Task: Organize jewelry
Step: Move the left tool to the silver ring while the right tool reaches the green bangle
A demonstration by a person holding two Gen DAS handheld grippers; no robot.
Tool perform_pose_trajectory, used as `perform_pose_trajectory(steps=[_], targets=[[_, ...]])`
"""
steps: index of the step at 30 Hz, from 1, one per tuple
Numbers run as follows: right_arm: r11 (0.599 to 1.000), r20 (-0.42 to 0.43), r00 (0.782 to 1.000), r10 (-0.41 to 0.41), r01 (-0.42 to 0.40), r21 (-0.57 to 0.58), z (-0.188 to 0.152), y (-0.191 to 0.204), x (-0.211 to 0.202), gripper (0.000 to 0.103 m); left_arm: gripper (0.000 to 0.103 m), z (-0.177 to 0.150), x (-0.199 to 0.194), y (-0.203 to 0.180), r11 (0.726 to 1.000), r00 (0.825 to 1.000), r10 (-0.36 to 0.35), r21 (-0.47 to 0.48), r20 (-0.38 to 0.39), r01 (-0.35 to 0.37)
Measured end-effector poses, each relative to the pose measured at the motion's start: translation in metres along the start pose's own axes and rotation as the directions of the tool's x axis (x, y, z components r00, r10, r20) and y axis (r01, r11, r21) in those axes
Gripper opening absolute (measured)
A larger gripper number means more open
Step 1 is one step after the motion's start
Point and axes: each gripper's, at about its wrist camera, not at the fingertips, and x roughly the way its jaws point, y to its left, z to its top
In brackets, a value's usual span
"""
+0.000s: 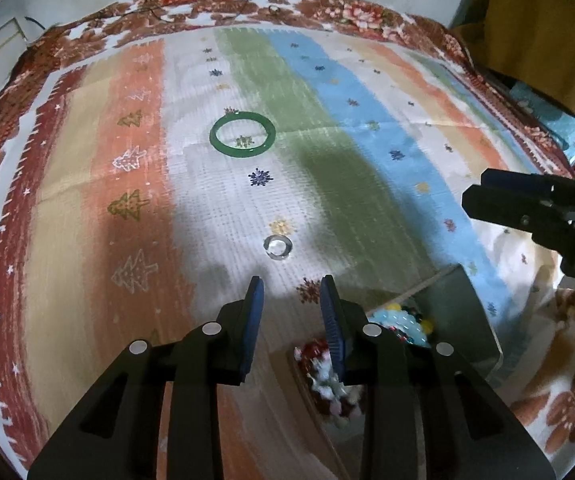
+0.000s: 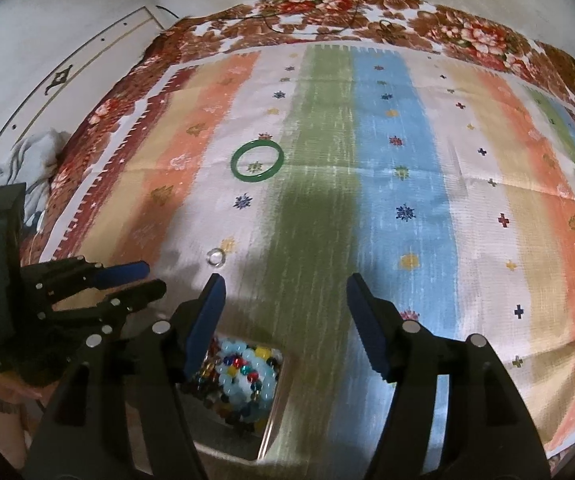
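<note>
Hovering over a striped cloth [image 2: 407, 160] that covers the tabletop, the right gripper [image 2: 285, 304] has its jaws spread wide, nothing between them. The left gripper [image 1: 292, 304] has its jaws narrowly parted and also empty. A green bangle [image 1: 242, 137] lies flat toward the cloth's middle, a small clear ring [image 1: 277, 246] nearer the grippers. A clear box [image 2: 275, 412] near the cloth's front edge holds beaded bracelets [image 2: 241, 376].
</note>
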Motion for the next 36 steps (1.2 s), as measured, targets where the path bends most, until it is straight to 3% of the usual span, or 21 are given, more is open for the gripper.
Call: perform_pose_trajectory(steps=[21, 28, 36], targets=[[0.997, -0.053, 0.999, -0.004, 0.009, 0.081, 0.067, -0.03, 0.069, 0.063, 0.034, 0.03, 0.057, 0.001, 0.999, 0.993, 0.028, 0.037, -0.11, -0.024], [0.973, -0.143, 0.988, 0.065, -0.031, 0.228, 0.072, -0.048, 0.091, 0.063, 0.036, 0.035, 0.076, 0.001, 0.997, 0.986, 0.032, 0.076, -0.161, -0.02], [0.988, -0.14, 0.99, -0.008, 0.029, 0.151, 0.096, -0.036, 0.106, 0.065, 0.036, 0.037, 0.082, -0.003, 0.991, 0.983, 0.034, 0.132, -0.18, -0.01]])
